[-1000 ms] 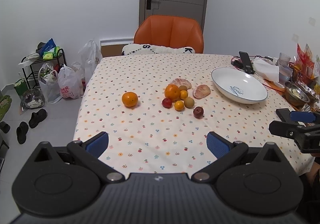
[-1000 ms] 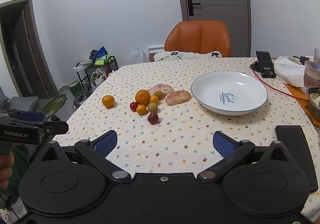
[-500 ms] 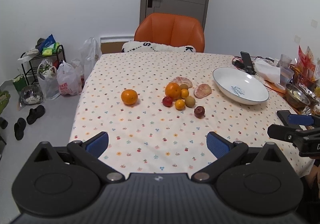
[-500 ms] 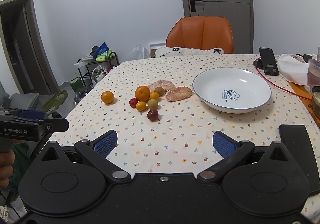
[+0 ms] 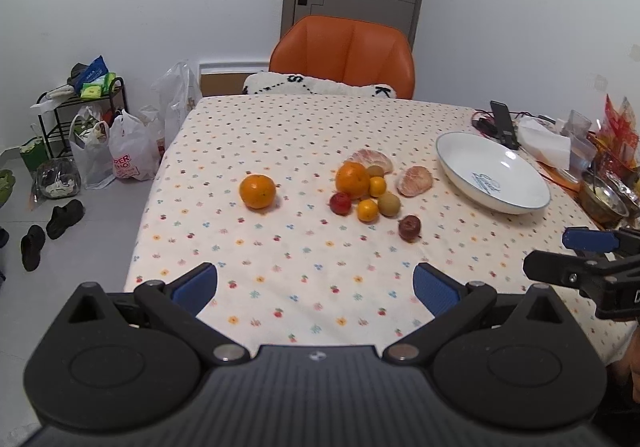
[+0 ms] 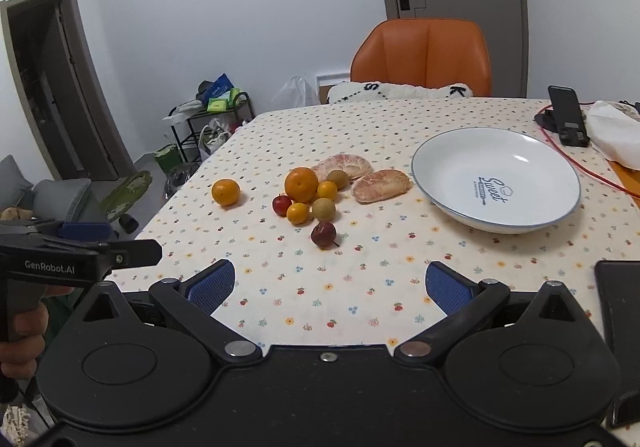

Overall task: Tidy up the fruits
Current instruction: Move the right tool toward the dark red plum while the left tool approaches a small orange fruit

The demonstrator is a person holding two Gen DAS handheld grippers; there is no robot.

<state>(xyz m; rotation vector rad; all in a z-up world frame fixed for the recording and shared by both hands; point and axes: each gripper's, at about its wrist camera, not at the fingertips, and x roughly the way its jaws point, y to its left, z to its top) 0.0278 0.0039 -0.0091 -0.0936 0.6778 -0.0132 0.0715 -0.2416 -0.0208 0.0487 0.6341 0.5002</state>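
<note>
Hovering above the near table edge, the left gripper (image 5: 315, 289) and right gripper (image 6: 330, 287) are both standing with fingers spread wide and nothing between them. No fruit is being held; the task is judged not yet begun. The fruits are lying mid-table: a lone orange (image 5: 258, 191) sitting apart to the left, a tight cluster around a larger orange (image 5: 352, 179), two peeled pomelo pieces (image 6: 382, 185) on its far and right sides, and a dark fruit (image 6: 323, 234) nearest the grippers. The plate (image 6: 560, 215) is standing empty to the right, touching nothing. For a clean first pick, the right gripper is best placed to be taking the dark fruit: it is lying clear of the cluster. Round fruits are likely to roll, so closing squarely across the middle is advised.
</note>
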